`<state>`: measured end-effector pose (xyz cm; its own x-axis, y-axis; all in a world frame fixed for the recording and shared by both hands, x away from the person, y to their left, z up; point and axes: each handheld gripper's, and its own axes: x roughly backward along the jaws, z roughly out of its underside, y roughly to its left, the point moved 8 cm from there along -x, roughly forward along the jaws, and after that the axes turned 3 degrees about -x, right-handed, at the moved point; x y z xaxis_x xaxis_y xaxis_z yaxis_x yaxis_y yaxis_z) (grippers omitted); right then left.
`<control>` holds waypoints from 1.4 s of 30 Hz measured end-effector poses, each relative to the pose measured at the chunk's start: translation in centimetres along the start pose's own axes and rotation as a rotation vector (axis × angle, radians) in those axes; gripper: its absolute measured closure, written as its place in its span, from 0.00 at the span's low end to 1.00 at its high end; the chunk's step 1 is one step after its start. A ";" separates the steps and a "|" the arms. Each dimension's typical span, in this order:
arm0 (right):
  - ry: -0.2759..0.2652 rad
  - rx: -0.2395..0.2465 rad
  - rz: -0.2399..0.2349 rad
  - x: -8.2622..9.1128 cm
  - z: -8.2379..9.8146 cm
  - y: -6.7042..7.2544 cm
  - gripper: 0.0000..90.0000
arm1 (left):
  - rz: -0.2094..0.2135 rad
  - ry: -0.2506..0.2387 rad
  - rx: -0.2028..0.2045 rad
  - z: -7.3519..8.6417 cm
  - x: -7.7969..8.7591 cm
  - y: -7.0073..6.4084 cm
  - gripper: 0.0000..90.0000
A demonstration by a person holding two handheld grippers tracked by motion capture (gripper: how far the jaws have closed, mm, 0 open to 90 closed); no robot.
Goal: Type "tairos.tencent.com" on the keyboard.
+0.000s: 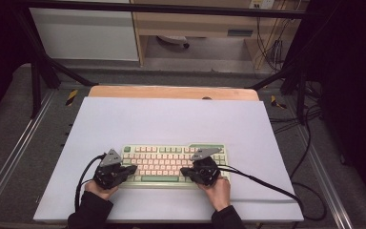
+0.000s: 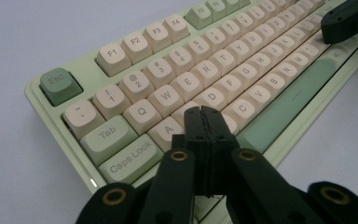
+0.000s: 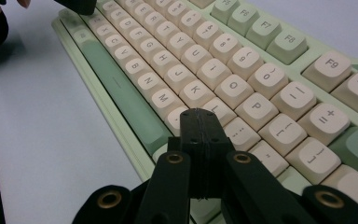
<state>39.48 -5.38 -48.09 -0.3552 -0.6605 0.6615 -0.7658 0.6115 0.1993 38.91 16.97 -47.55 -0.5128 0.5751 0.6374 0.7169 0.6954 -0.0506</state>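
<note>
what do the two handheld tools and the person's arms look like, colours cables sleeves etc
Both the left tool and the right tool are matte black, each topped by a grey three-cornered plate. A black cable trails from each. Up close, each has two flat black jaws on angled link arms with brass-coloured pivot rings. The person wears dark long sleeves.

A white mat (image 1: 171, 121) covers most of a wooden table (image 1: 171, 91) at frame centre. Behind it, at the top, stand a white cabinet (image 1: 83, 33) and a wooden desk (image 1: 195, 24). Black cables (image 1: 310, 143) trail at right.
</note>
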 end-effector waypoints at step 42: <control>-0.037 -0.022 0.048 3.4 0.8 -1.7 1.00 | 0.007 -0.018 -0.009 -1.2 0.4 -0.5 0.99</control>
<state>39.14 -9.05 -46.76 -0.4111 -0.6455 0.6436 -0.7355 0.6520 0.1840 38.88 16.30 -46.32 -0.5162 0.5879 0.6228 0.7248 0.6873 -0.0481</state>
